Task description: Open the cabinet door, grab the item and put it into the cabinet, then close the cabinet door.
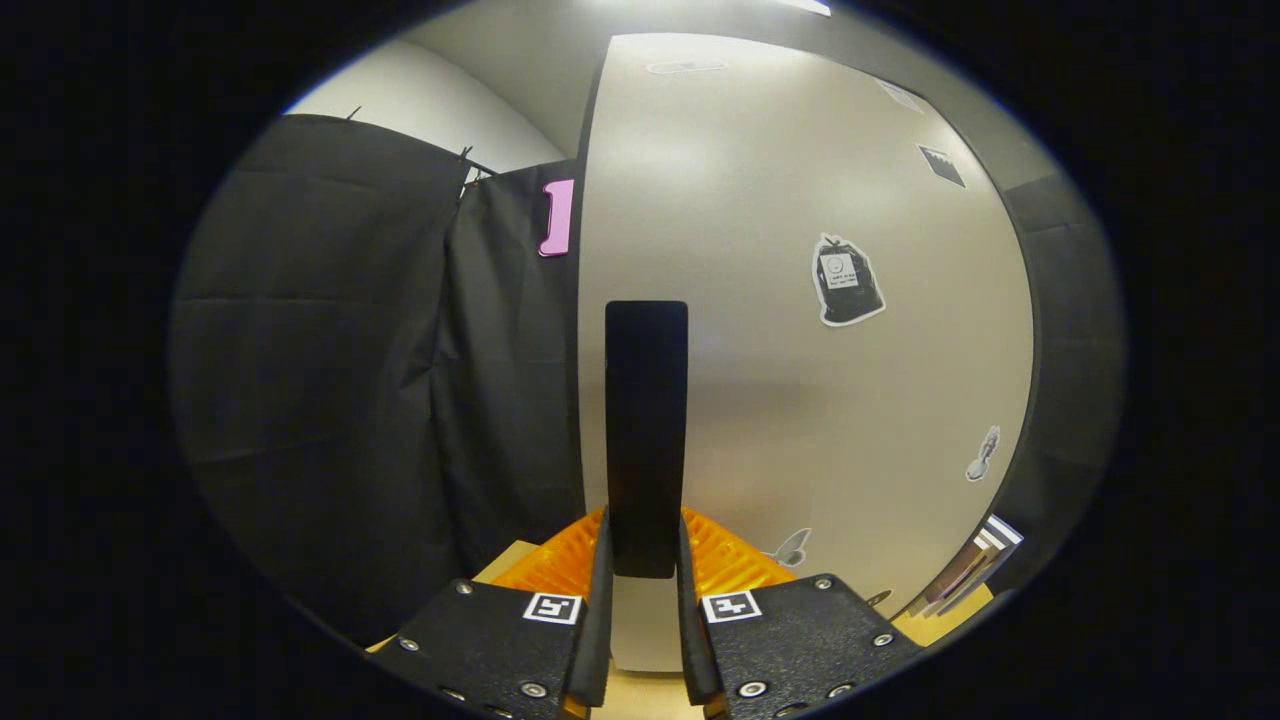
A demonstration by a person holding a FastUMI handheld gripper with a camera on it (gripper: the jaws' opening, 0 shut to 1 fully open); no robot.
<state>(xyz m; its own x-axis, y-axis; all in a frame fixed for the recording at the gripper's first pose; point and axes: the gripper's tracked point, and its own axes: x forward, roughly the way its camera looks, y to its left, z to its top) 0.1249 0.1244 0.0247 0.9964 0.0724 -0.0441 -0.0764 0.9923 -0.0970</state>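
A pale cabinet door [800, 300] rises straight ahead of me, carrying several small stickers. Its tall black bar handle [646, 420] stands upright near the door's left edge. My gripper [645, 590] is closed on the lower end of that handle, one finger pressing on each side of it. The door's left edge [583, 330] meets the dark booth cloth beside it. Whether the door is ajar or flush I cannot tell.
Black cloth [350, 380] hangs to the left of the door. A light wooden surface [640, 690] lies beneath the fingers. To the lower right, past the door's edge, a striped object [985, 560] stands on the wood.
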